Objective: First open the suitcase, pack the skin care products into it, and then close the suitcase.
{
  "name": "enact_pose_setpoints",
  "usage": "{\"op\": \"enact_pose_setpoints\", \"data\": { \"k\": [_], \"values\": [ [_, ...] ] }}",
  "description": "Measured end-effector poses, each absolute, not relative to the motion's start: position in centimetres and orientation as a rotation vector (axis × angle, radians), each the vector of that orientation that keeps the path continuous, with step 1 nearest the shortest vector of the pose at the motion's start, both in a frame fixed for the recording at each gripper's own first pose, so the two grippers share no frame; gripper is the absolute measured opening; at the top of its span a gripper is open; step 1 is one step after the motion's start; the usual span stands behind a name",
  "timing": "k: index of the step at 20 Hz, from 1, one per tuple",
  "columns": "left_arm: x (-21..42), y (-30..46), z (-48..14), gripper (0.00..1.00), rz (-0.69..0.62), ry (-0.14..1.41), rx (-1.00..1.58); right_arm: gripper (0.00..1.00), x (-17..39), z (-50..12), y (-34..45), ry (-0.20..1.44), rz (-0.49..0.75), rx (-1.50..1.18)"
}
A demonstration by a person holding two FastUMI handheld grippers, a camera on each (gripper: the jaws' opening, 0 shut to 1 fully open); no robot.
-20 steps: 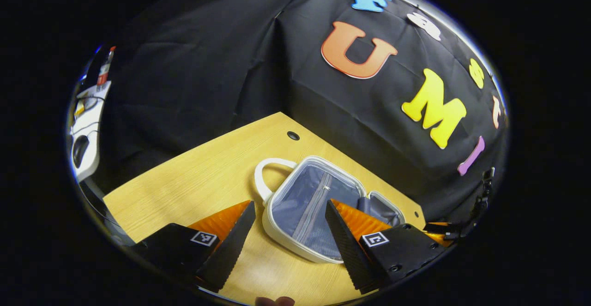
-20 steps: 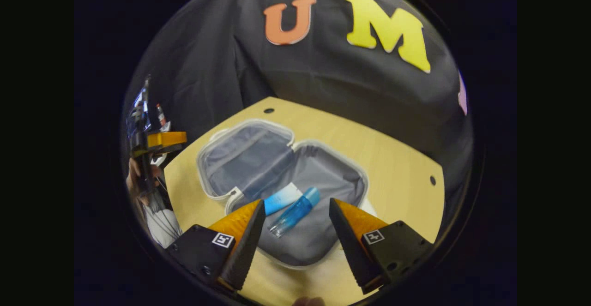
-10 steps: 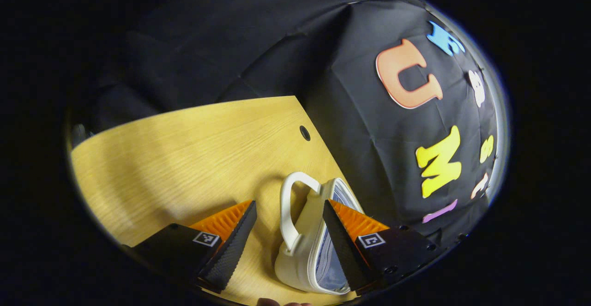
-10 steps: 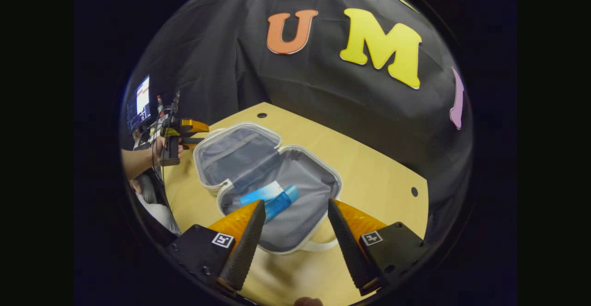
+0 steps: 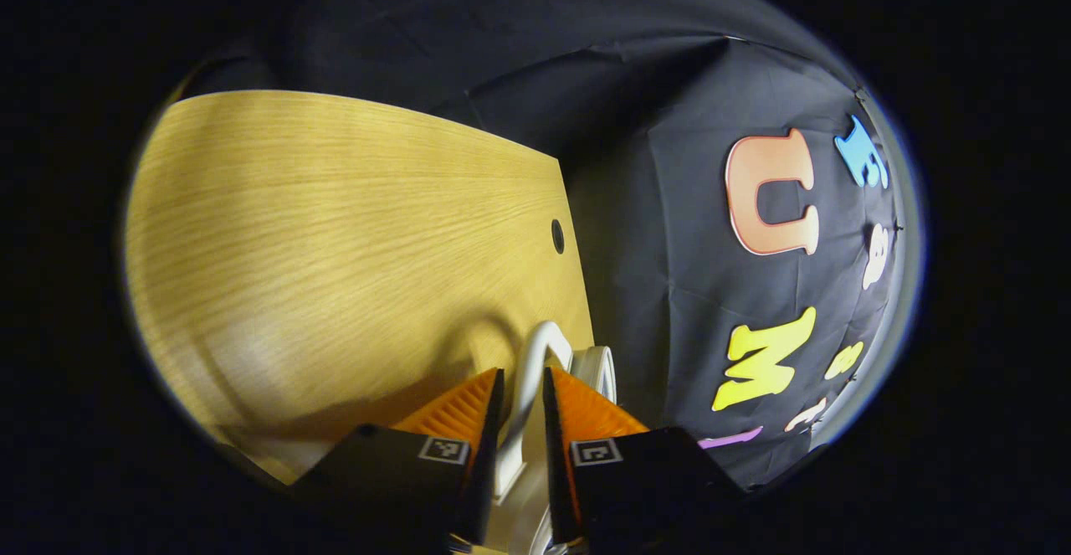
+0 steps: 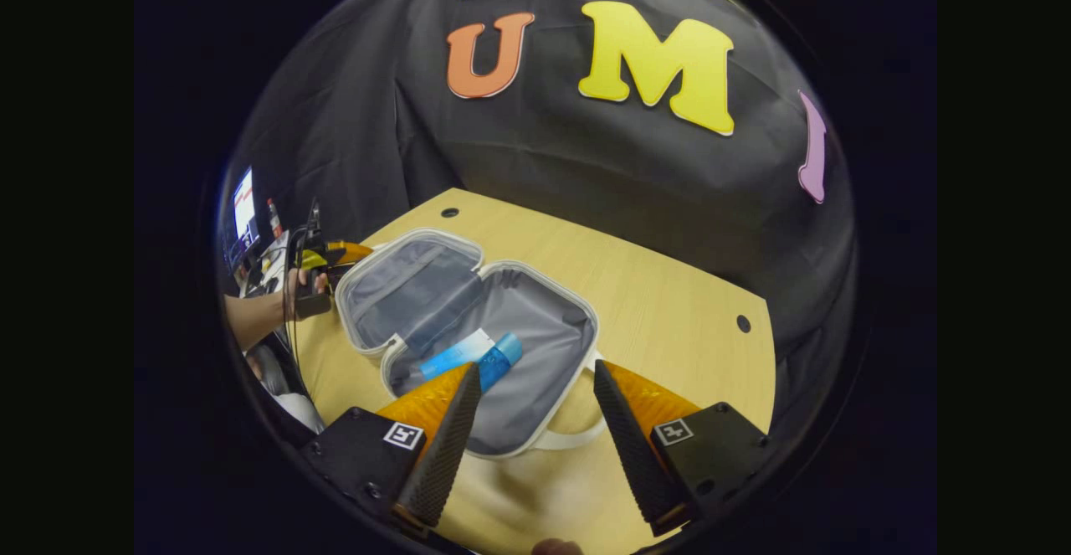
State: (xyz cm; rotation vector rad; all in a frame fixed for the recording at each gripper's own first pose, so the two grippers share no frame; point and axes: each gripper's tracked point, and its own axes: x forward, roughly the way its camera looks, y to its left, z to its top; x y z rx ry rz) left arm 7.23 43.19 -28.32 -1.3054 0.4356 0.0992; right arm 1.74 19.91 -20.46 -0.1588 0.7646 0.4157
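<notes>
Bare table (image 6: 669,287) right of open suitcase (image 6: 577,346); booth wall (image 6: 544,161) behind

Suitcase (image 6: 535,346) open on table (image 6: 669,304), blue bottle (image 6: 499,359) inside, right gripper (image 6: 531,421) agape

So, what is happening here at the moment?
A person is packing a small suitcase that lies open on the wooden table. Two blue skin care products lie inside it. The left tool has its fingers closed narrowly around the white handle on the lid half, probably to swing it shut. The right tool hovers open above the near half, holding nothing.
</notes>
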Motion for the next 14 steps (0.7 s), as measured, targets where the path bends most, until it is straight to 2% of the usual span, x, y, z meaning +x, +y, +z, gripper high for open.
{"op": "enact_pose_setpoints", "data": {
  "k": [2,7,11,14],
  "values": [
    [7.1,42.9,-27.0,0.19,0.078,0.429,-1.29,0.81,1.6,-20.3,20.0,0.76,0.418,-0.139],
    [8.1,41.1,-19.1,0.14,0.01,0.363,-1.161,0.81,1.3,-18.5,18.9,0.683,0.405,-0.11],
    [8.3,35.6,-10.3,0.12,-0.088,0.322,-0.938,0.81,1.0,-16.7,17.6,0.602,0.381,-0.079],
    [7.5,30.7,-6.2,0.12,-0.098,0.304,-0.738,0.81,0.1,-16.5,15.7,0.581,0.369,-0.047]
  ]
}}
